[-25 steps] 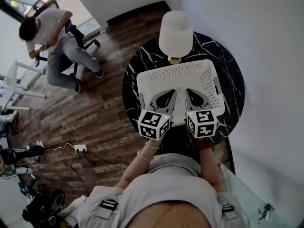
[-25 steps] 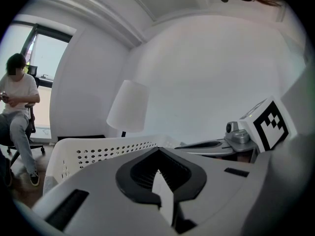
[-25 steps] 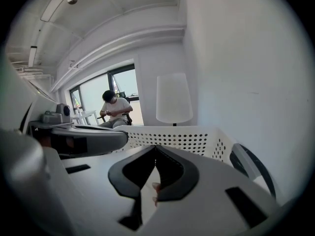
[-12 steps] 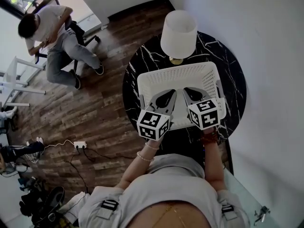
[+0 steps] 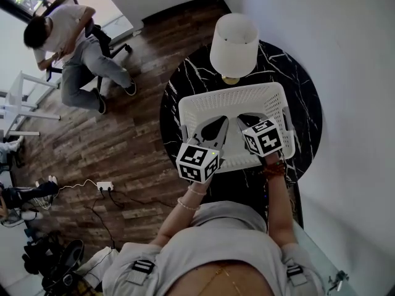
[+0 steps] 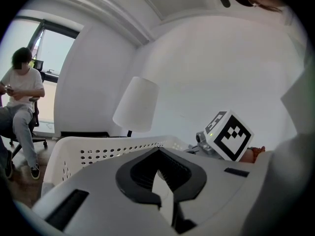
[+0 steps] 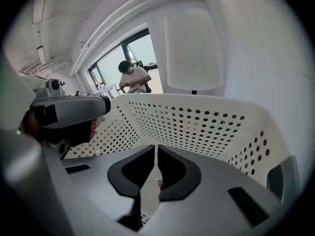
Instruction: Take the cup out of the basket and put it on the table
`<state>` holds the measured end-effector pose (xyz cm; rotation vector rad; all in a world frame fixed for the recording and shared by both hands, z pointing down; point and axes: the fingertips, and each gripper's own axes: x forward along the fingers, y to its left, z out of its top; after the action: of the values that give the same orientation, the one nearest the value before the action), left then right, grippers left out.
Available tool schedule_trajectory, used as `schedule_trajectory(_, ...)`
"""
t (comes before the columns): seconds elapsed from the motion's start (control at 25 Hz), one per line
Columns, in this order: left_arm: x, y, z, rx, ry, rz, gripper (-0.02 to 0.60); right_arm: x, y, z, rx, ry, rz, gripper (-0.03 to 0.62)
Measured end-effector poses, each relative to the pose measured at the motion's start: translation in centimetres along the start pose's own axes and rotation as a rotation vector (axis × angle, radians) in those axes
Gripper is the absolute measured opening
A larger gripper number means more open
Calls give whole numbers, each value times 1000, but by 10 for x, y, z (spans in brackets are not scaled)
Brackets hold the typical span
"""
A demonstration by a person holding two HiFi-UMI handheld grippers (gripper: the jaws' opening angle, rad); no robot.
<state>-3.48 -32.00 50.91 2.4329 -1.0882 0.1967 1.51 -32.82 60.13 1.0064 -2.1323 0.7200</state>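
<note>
Since the earlier frame the right gripper [image 5: 244,118] has reached a little further over the white basket [image 5: 231,94], which sits on the black marble table [image 5: 303,97]. The left gripper [image 5: 220,123] stays just beside it, above the basket's near edge. Both pairs of jaws stand together, with nothing clearly held between them. No view shows the cup plainly; it may be hidden under the grippers inside the basket.

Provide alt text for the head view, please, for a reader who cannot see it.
Seen from above, the camera wearer holds the left gripper and right gripper over a white perforated basket on a round black marble table, a white lamp behind it. A seated person is at upper left.
</note>
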Motion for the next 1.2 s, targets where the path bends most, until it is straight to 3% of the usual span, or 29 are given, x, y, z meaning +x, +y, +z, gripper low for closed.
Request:
schedule_trajectory(0.2,3,0,2,2,0,1,5,13,-8,-11,-2,76,19,20)
schedule_trajectory(0.36,5,0,-1,0,9,-2,5,21,-11,-21,-22,133,28,66)
schedule_trajectory(1.2,8,0,-3,9,25,0,5,53,-11,-46,-111,351,14,71)
